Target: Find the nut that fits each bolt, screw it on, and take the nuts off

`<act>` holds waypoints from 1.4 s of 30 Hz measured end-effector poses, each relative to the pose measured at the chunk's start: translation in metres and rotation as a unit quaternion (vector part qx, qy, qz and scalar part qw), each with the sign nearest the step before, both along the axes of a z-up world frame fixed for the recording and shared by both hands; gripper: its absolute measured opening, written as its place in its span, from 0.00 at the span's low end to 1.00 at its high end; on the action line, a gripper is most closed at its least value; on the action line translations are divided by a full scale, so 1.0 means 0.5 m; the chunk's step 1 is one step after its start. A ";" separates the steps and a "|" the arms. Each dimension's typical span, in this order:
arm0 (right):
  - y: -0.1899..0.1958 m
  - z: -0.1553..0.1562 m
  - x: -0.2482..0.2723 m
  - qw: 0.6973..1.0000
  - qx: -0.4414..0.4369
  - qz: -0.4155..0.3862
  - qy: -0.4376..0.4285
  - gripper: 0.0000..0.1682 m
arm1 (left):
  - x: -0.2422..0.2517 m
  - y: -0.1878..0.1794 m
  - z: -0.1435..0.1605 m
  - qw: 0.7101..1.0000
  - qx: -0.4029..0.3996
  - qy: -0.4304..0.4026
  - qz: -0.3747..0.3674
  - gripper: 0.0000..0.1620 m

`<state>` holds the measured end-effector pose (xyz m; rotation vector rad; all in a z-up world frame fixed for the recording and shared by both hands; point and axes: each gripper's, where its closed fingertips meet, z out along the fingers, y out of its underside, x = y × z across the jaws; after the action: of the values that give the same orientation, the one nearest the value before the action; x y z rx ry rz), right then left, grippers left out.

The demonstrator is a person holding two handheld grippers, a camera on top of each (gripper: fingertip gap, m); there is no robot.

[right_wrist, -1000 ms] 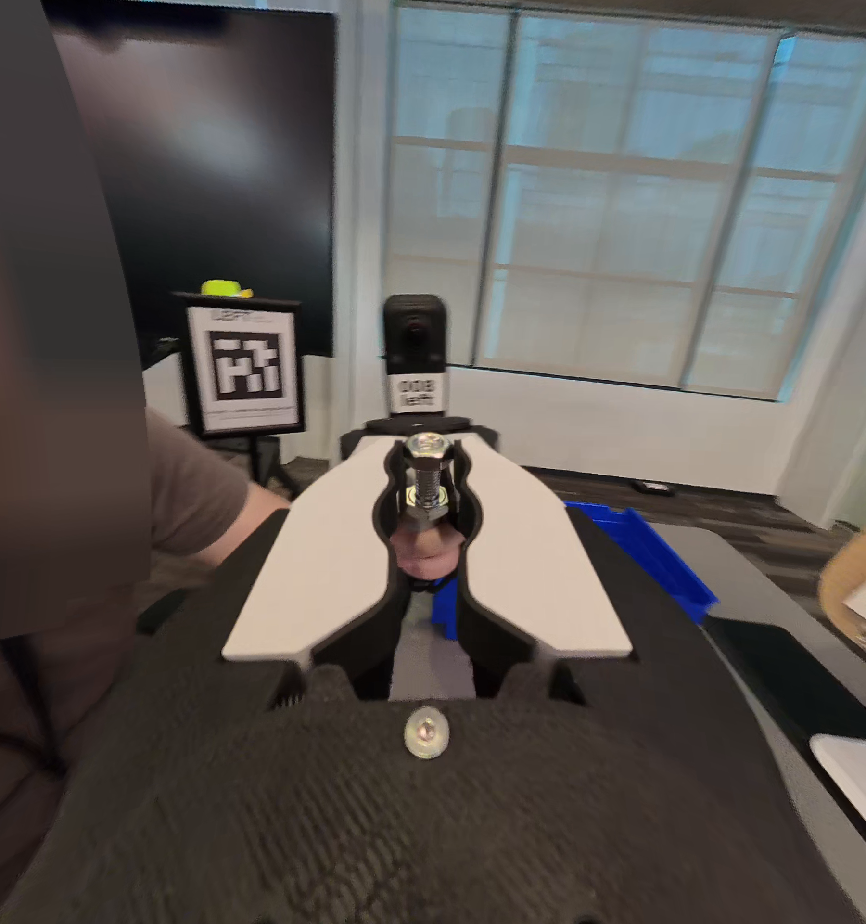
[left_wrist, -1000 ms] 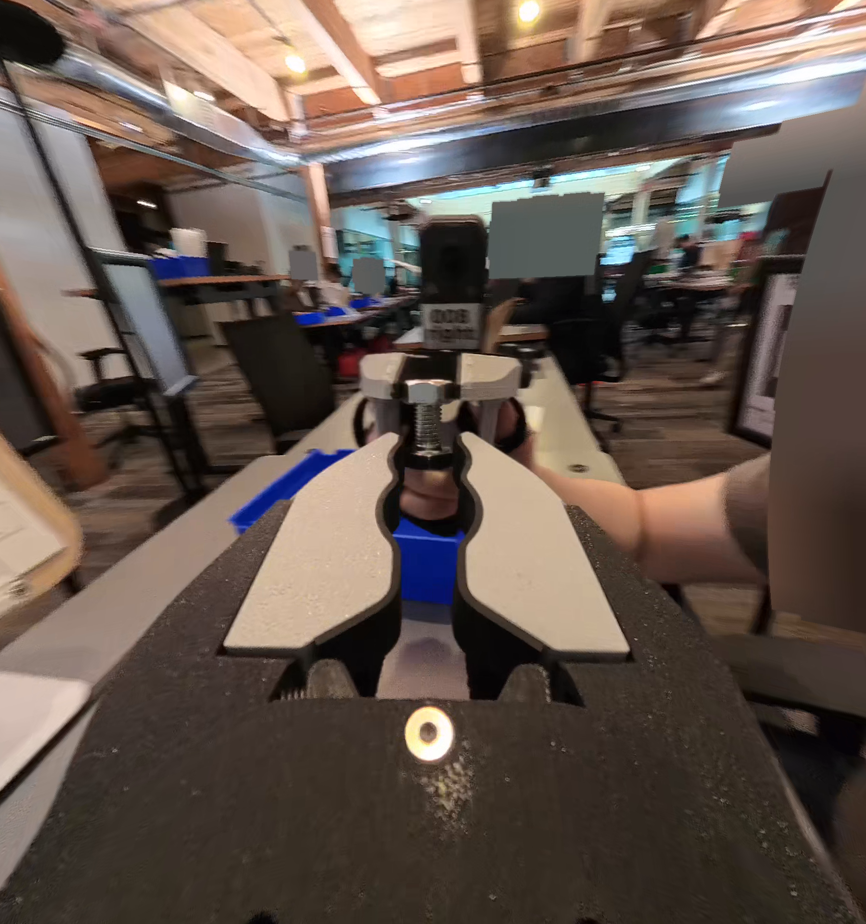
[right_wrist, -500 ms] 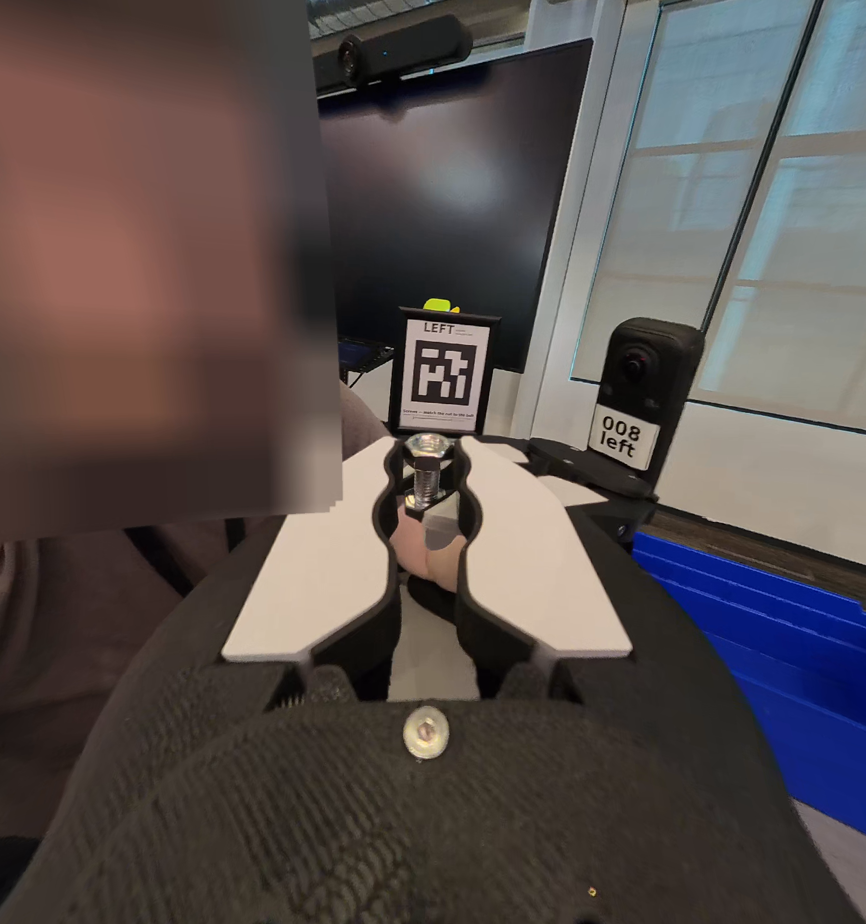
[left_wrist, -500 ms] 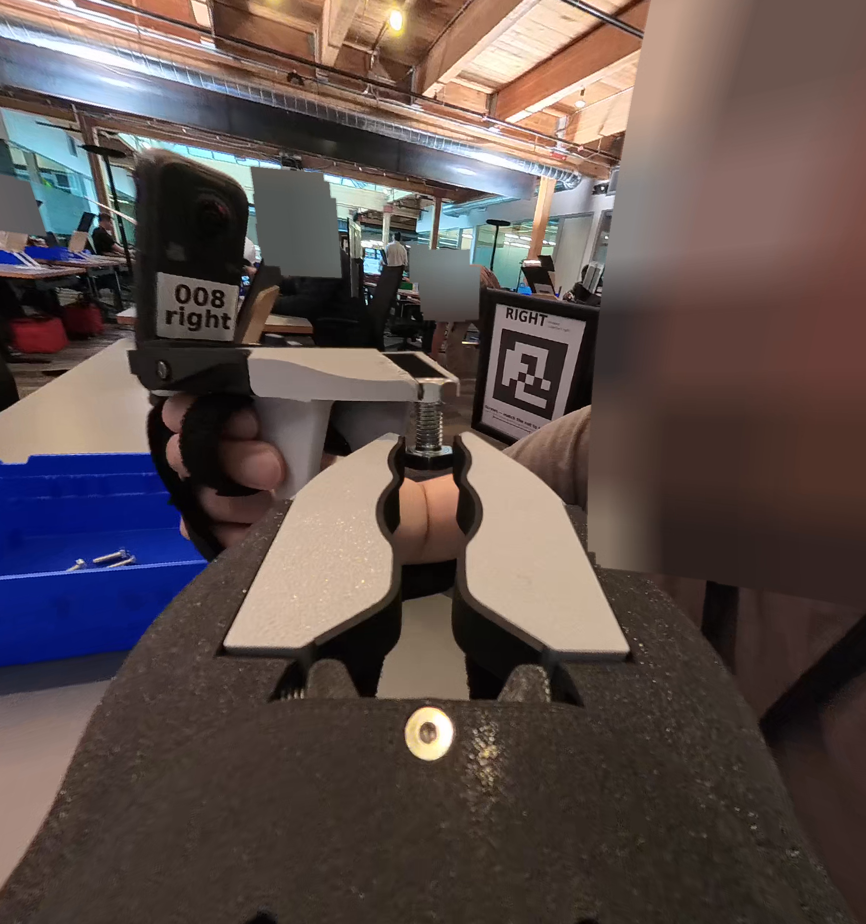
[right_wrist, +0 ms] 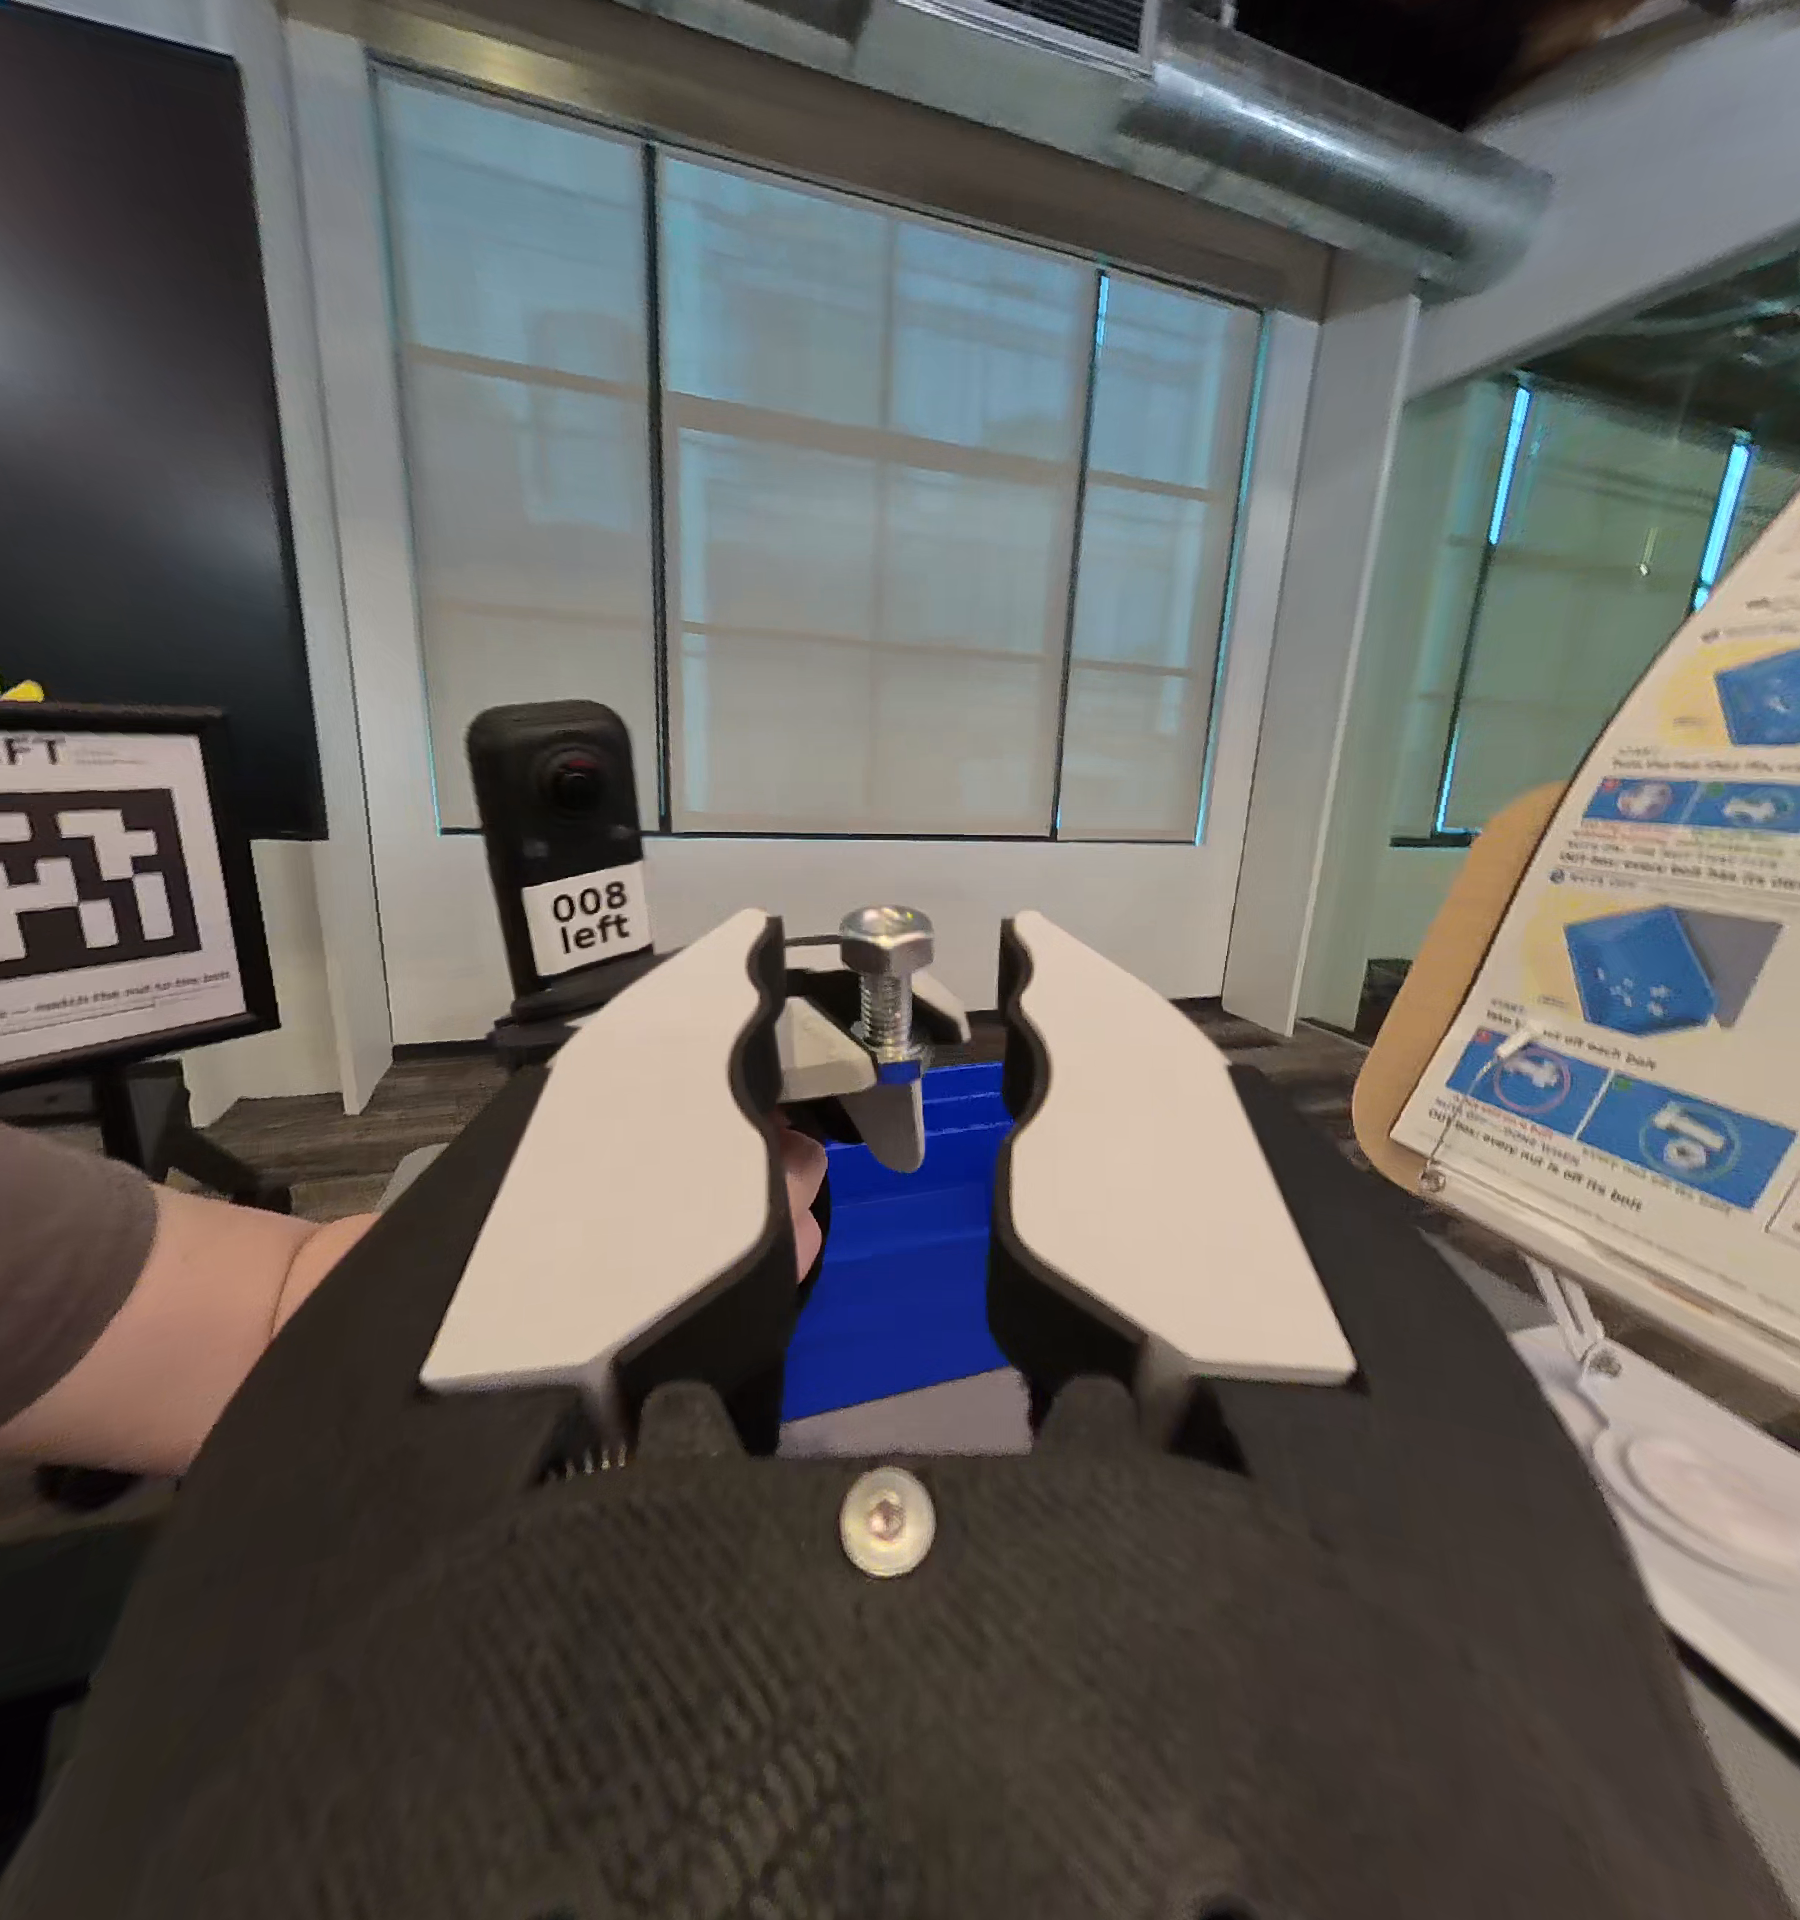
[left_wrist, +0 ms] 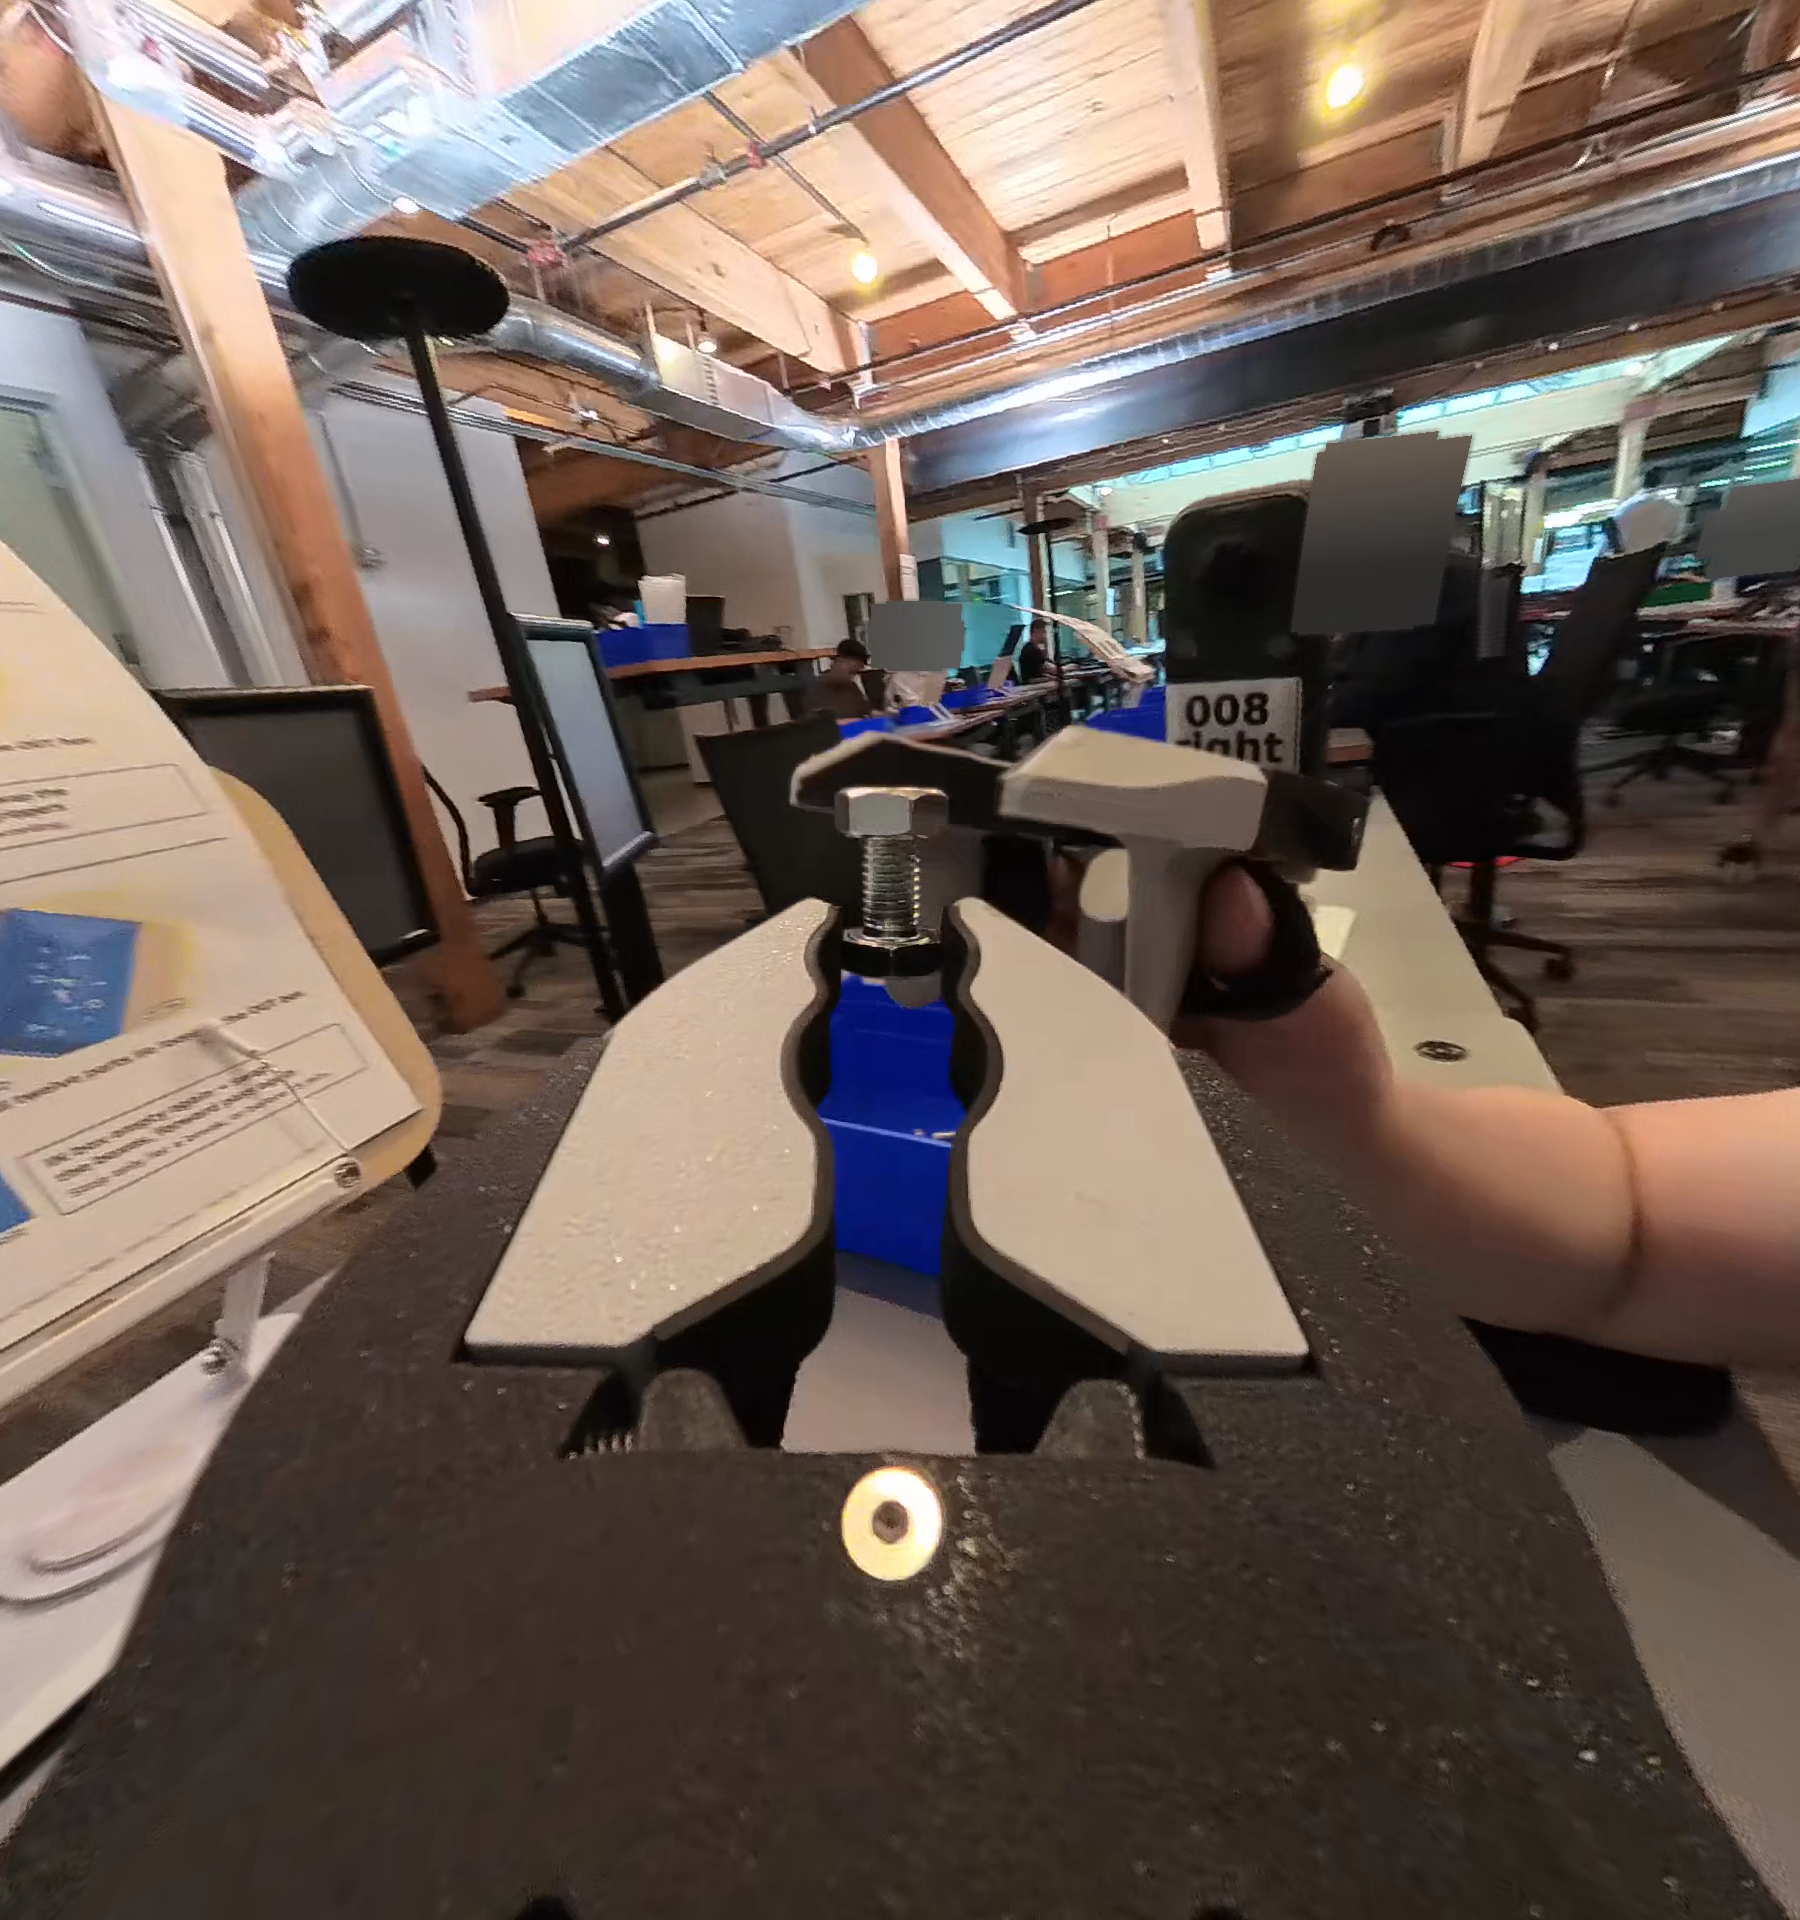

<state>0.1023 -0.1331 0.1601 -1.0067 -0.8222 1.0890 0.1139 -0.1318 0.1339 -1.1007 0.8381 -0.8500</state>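
- blue bin [left_wrist: 880, 1174] sits on the table below both grippers, rigid plastic, not held.
- left gripper [left_wrist: 888, 951] is closed around the nut [left_wrist: 885, 948], holding bolt [left_wrist: 891, 868] upright in the air above the bin.
- right gripper [right_wrist: 885, 971] is spread wide, bolt head between its tips, gripping nothing.
- bolt: steel, stiff, light, slick; best gripped on hex head flats.
- nut: small, easily dropped; pinch its flats.

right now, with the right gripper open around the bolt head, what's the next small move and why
Probably shut the right gripper on the bolt head: its jaws stand apart beside it, while the left gripper clamps the nut low on the thread.
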 end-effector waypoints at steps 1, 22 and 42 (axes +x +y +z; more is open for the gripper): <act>0.004 -0.004 -0.001 1.000 -0.012 -0.004 0.003 0.22 | -0.001 0.000 0.001 1.000 0.005 0.001 0.005 0.11; -0.168 -0.032 0.040 0.873 -0.014 0.486 -0.025 0.11 | 0.054 -0.178 -0.025 0.907 -0.125 0.034 -0.401 0.11; -0.082 0.003 0.024 0.962 0.020 0.272 -0.004 0.27 | 0.033 -0.078 -0.008 0.974 -0.073 0.023 -0.216 0.11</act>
<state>0.1145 -0.1741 0.1616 -0.7645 -1.1622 1.5258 0.1305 -0.1707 0.1297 -1.0838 1.0882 -1.2681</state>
